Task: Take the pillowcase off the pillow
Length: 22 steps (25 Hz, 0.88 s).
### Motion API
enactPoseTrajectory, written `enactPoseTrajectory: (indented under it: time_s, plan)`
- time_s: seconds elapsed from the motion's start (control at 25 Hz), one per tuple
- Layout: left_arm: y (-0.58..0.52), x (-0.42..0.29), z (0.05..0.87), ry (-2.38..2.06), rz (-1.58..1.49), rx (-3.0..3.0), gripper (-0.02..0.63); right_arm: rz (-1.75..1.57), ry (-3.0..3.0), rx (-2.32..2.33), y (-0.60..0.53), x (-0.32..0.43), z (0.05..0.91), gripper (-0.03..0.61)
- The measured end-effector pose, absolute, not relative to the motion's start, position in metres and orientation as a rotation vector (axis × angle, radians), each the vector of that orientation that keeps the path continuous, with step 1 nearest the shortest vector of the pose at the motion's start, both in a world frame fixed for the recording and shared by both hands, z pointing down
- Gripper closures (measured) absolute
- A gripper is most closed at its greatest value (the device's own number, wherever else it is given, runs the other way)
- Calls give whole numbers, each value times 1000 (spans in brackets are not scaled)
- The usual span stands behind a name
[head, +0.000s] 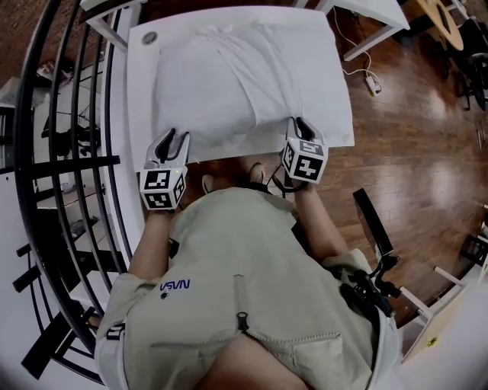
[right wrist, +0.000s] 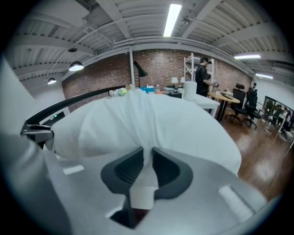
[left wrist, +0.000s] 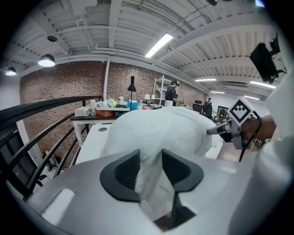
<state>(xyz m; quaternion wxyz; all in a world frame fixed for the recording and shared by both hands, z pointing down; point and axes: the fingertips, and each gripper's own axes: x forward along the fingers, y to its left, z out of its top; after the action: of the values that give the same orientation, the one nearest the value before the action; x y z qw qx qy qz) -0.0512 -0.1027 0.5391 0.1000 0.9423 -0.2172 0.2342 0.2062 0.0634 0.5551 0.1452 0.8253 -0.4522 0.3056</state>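
A white pillow in its white pillowcase (head: pixel 244 76) lies on a white table (head: pixel 139 99). Both grippers are at its near edge. My left gripper (head: pixel 174 139) is at the near left corner. In the left gripper view (left wrist: pixel 150 160) a loose fold of the pillowcase (left wrist: pixel 151 183) hangs in the gap between the parted jaws. My right gripper (head: pixel 303 126) is at the near right corner. In the right gripper view (right wrist: pixel 148 155) its jaws stand close together with a thin pinch of the pillowcase (right wrist: pixel 146 170) between them. The cloth bunches into folds ahead of it.
A black railing (head: pixel 69 152) runs along the table's left side. Wooden floor (head: pixel 412 137) lies to the right, with a power strip and cable (head: pixel 372 82). Another white table (head: pixel 374 19) stands at the back right. A round grommet (head: pixel 149 37) sits in the table's far left corner.
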Motion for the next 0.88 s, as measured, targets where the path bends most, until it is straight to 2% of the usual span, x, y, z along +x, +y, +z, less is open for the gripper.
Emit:
enactPoseTrajectory:
  time_s: [0.4, 0.72, 0.88]
  plan:
    - [-111, -29, 466, -711, 527, 2880, 448, 743, -1481, 2393, 47, 185, 500, 503]
    - [-138, 18, 432, -710, 545, 2957, 343, 538, -1656, 2372, 2, 213, 439, 503]
    - [-157, 32, 432, -749, 602, 2932, 321, 462, -1735, 2334, -18, 232, 417, 491]
